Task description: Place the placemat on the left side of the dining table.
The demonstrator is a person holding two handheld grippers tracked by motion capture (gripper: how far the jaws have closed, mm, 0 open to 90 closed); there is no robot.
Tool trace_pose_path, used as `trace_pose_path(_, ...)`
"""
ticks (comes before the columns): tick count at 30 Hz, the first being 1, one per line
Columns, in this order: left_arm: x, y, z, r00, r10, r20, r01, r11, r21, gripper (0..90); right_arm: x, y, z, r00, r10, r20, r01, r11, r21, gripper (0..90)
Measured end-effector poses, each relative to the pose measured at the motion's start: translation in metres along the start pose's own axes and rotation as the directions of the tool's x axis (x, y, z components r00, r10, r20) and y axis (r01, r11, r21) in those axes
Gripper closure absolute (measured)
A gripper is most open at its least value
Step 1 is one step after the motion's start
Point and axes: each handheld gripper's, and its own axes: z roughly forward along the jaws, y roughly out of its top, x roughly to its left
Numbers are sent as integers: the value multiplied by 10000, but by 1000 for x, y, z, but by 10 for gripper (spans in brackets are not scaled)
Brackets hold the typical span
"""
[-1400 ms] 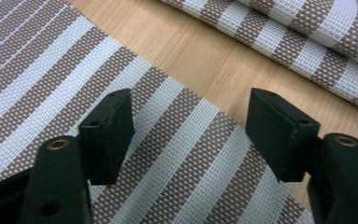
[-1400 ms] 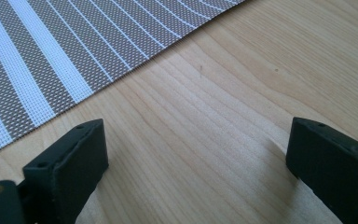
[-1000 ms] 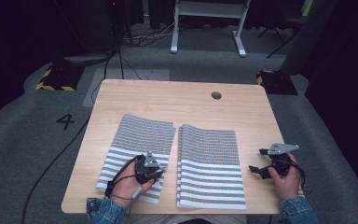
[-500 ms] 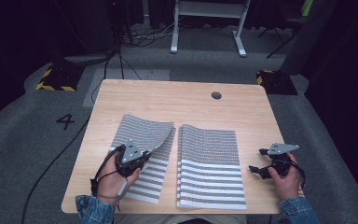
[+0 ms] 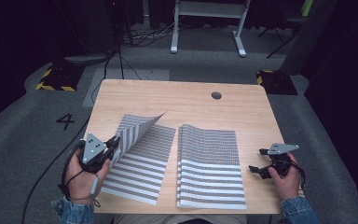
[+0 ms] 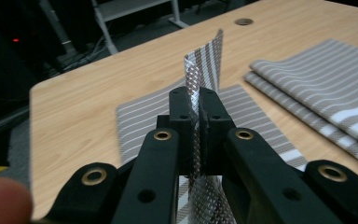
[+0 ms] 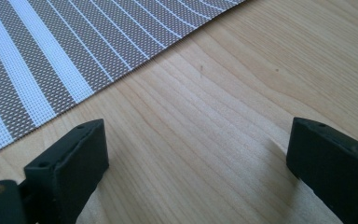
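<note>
Dark floor and black surroundings frame a pale wooden desk (image 5: 177,100), with a white metal stand and loose cables lying beyond its far edge and a small round hole (image 5: 216,95) near that edge. Two striped woven placemats lie side by side on the near half of the desk. The left placemat (image 5: 142,163) rests flat along its near part, while its far left corner is lifted off the wood and curls over toward the middle. The left gripper (image 5: 111,145), held in the person's left hand at the desk's left edge, is clamped on that raised edge; in the left gripper view the mesh fabric (image 6: 200,74) stands pinched between the two black jaws, which press on it from both sides. The right placemat (image 5: 209,163) lies folded and flat, just beside the left one, with a narrow strip of bare wood between them. The right gripper (image 5: 259,161) rests low near the desk's right edge, just beside that placemat, its jaws spread wide apart over bare wood and holding nothing.
</note>
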Motion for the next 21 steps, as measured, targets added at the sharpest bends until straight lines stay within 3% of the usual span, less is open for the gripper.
trace_pose_path(9,21,-7,-12,9956,-361,-866,346,9992,-190,859,0,0,0,10000,0,1,0,10000,1,57)
trace_pose_path(15,33,-12,-18,9889,-650,-1340,613,9976,-314,858,0,0,0,10000,-14,3,14,10000,31,56)
trace_pose_path(21,54,-27,-20,9711,-1138,-2100,1152,9933,-56,855,0,0,0,10000,-12,2,12,10000,23,57)
